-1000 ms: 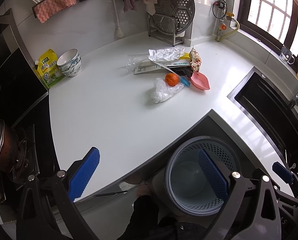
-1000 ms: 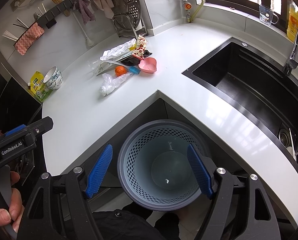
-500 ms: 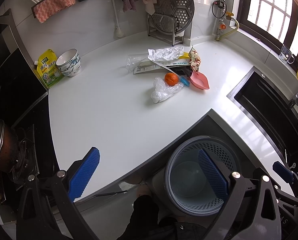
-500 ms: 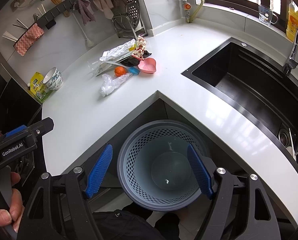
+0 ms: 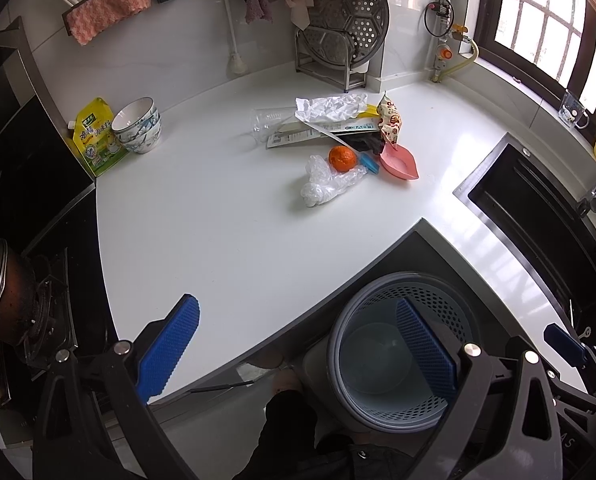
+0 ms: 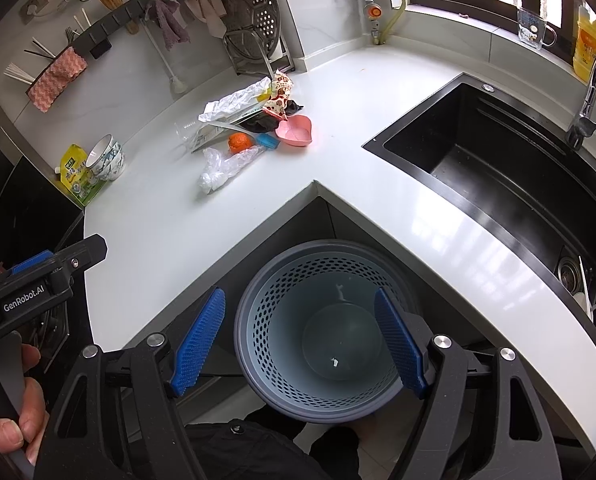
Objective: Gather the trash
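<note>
A pile of trash lies far back on the white counter (image 5: 218, 220): a crumpled clear bag (image 5: 328, 180), an orange (image 5: 342, 158), a white wrapper (image 5: 330, 106), a snack packet (image 5: 390, 120), a flat carton (image 5: 322, 130) and a clear cup (image 5: 268, 122). The pile also shows in the right wrist view, with the bag (image 6: 228, 166) and orange (image 6: 240, 142). A grey perforated bin (image 6: 322, 328) stands on the floor below the counter corner. My left gripper (image 5: 298, 348) is open and empty above the counter's front edge. My right gripper (image 6: 304, 344) is open and empty over the bin.
A pink heart-shaped dish (image 5: 398, 160) and a blue item (image 5: 369, 163) lie beside the pile. Stacked bowls (image 5: 138, 130) and a yellow pouch (image 5: 96, 136) stand at the back left. A black sink (image 6: 498, 168) is on the right, a stove with a pot (image 5: 2, 292) on the left.
</note>
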Demonstrator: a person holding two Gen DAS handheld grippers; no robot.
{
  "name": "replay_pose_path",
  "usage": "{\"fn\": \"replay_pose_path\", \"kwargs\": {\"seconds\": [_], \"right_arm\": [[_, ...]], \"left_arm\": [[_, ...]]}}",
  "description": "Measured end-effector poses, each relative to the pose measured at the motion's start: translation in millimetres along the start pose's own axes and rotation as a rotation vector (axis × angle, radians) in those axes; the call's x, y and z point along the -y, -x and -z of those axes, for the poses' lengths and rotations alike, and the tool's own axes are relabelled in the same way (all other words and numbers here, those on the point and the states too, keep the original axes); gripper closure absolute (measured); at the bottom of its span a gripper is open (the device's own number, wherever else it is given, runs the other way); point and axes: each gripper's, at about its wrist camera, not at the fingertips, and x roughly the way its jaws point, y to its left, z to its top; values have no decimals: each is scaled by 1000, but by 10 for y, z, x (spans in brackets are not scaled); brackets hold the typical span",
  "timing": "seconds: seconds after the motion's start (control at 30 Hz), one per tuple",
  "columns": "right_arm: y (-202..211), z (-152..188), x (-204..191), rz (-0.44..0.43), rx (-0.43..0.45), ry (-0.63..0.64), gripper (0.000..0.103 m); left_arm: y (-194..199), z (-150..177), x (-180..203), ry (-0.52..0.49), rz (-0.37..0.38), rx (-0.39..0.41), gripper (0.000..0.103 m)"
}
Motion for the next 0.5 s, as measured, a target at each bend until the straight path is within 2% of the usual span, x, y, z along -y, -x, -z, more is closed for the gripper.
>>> {"fn": "replay_pose_path", "kwargs": {"seconds": [0.5], "right_arm": [[-6, -7, 11, -2, -1, 0, 29]], "left_arm": [[0, 3, 2, 3, 0, 1, 6]]}}
